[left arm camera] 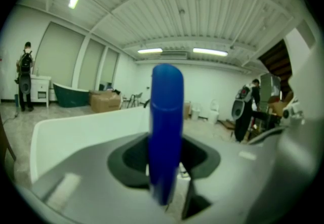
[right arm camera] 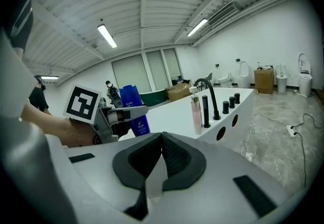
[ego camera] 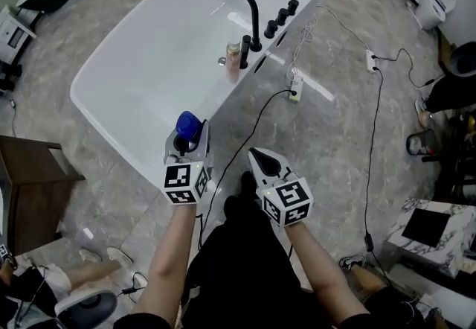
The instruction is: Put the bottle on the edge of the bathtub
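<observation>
Right gripper view, bottle (right arm camera: 130,97) label (right arm camera: 142,125) (unseen overhead)

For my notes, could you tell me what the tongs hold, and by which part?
Left tongs grip the blue bottle at mid-body; right tongs hold nothing.

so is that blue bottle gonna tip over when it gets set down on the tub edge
Possibly. The blue bottle looks tall and narrow, so it may tip if set down tilted. The left gripper holds it without visible denting, so it is probably fairly stiff. The bathtub rim looks glossy, so it could slide.
</observation>
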The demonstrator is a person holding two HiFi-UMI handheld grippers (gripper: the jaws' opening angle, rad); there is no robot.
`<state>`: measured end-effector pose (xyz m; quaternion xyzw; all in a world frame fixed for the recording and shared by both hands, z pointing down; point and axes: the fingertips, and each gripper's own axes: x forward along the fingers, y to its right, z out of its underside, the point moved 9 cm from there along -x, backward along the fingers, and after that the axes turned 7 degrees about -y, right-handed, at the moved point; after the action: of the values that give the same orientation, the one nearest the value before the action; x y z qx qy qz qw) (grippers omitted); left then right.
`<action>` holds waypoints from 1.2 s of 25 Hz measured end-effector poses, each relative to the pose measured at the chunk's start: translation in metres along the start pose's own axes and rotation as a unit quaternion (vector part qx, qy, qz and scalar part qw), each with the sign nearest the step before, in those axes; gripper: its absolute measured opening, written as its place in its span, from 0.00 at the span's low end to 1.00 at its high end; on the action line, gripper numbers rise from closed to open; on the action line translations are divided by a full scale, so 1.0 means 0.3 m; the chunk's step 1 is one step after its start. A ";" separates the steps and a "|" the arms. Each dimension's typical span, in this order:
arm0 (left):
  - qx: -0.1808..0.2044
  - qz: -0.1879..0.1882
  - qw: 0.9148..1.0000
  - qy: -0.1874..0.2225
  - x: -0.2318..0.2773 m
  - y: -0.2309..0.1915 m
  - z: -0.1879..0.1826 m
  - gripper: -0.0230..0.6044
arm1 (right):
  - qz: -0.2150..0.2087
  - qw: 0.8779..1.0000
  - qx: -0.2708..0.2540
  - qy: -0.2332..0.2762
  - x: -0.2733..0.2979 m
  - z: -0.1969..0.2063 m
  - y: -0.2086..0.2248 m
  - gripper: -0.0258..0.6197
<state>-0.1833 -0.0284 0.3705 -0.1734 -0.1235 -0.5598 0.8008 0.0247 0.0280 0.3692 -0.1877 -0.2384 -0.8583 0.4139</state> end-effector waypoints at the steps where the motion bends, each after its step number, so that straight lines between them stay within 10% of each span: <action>1: 0.002 -0.002 1.000 0.000 0.026 -0.003 0.000 0.28 | -0.001 1.000 0.000 -0.002 0.016 -0.001 0.014 0.05; 30: 0.008 -0.051 0.999 0.014 0.606 -0.095 0.106 0.28 | -0.040 0.997 0.030 -0.061 0.336 0.069 0.290 0.05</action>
<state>-0.1479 -0.1793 0.4748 -0.1532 -0.1256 -0.6013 0.7741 0.0376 -0.0701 0.4607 -0.2177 -0.2963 -0.8533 0.3696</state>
